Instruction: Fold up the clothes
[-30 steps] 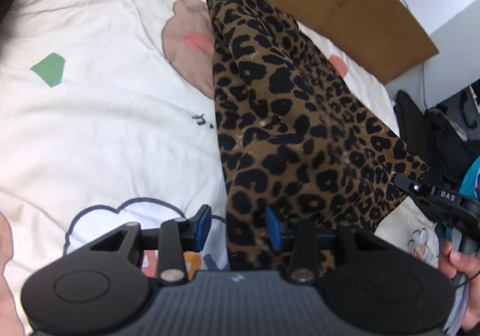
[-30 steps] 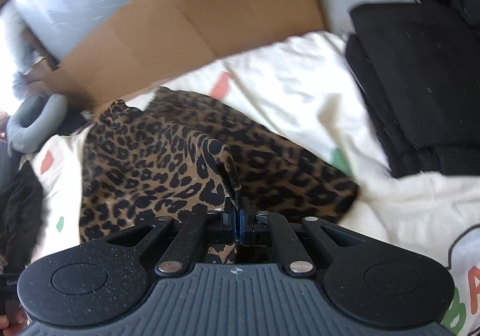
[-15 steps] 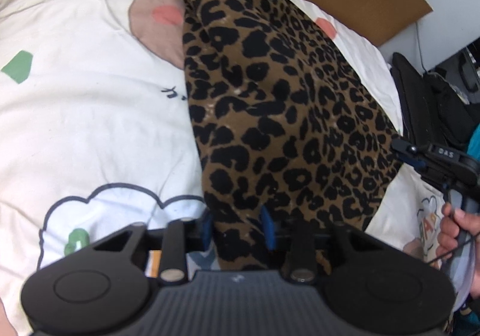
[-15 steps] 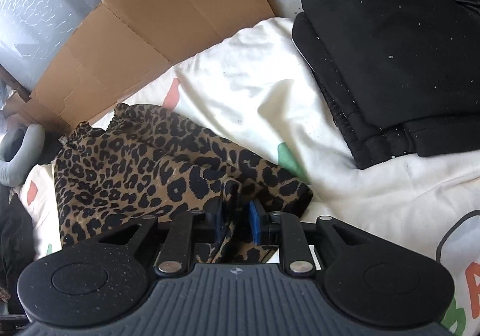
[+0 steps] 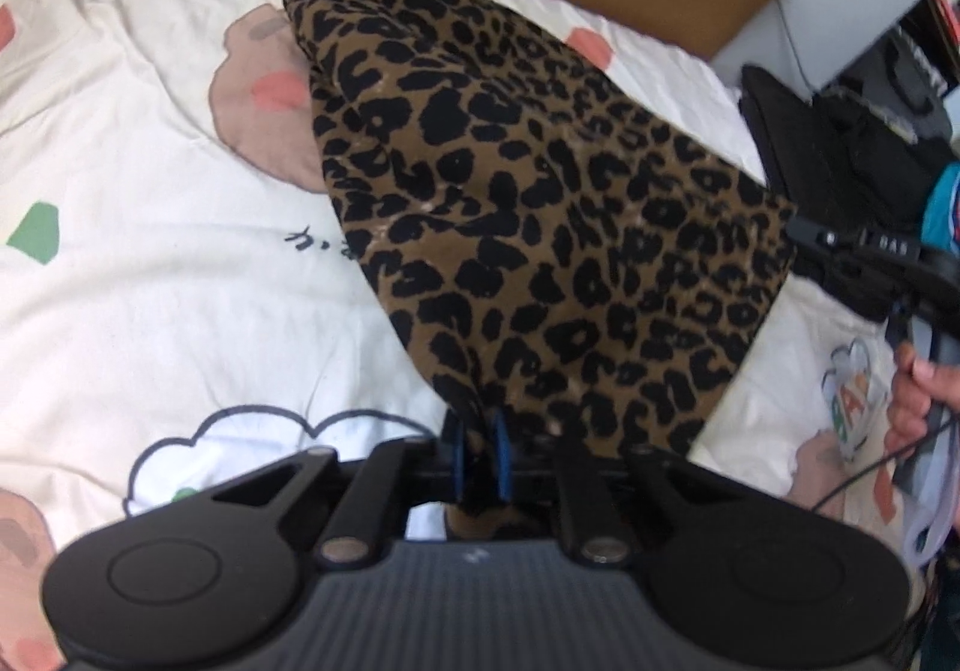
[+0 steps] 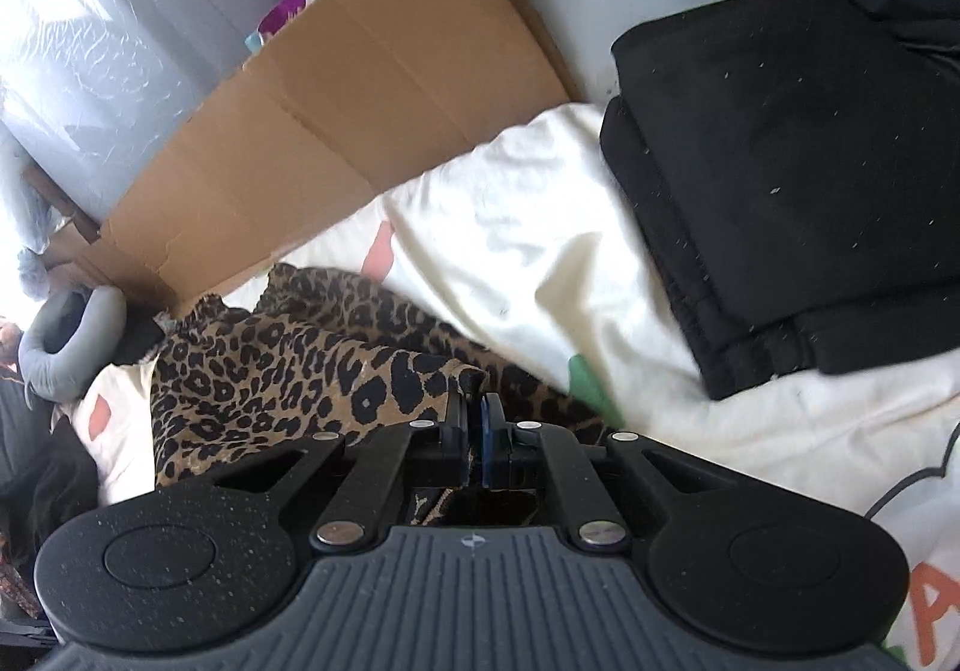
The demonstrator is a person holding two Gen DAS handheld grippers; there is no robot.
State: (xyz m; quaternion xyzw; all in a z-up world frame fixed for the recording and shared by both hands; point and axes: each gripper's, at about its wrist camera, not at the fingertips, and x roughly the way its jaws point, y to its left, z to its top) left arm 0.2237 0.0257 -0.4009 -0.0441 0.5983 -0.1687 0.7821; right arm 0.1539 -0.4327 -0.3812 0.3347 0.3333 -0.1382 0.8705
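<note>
A leopard-print garment (image 5: pixel 540 203) lies lengthwise on a cream printed bed cover (image 5: pixel 150 251). My left gripper (image 5: pixel 479 452) is shut on its near corner, the cloth rising into the blue pads. In the right wrist view the same garment (image 6: pixel 282 371) spreads to the left. My right gripper (image 6: pixel 474 431) is shut on another corner of it, a fold standing up between the pads. The right gripper also shows at the right edge of the left wrist view (image 5: pixel 870 251), held by a hand.
A flattened cardboard box (image 6: pixel 360 89) lies along the far edge of the bed. A folded stack of black clothes (image 6: pixel 798 179) lies on the right. A grey neck pillow (image 6: pixel 72 341) lies at the far left. The cover (image 6: pixel 540 251) shows between garment and stack.
My left gripper moved onto the garment's near corner and shut on it. My right gripper opened briefly, then shut again on its corner.
</note>
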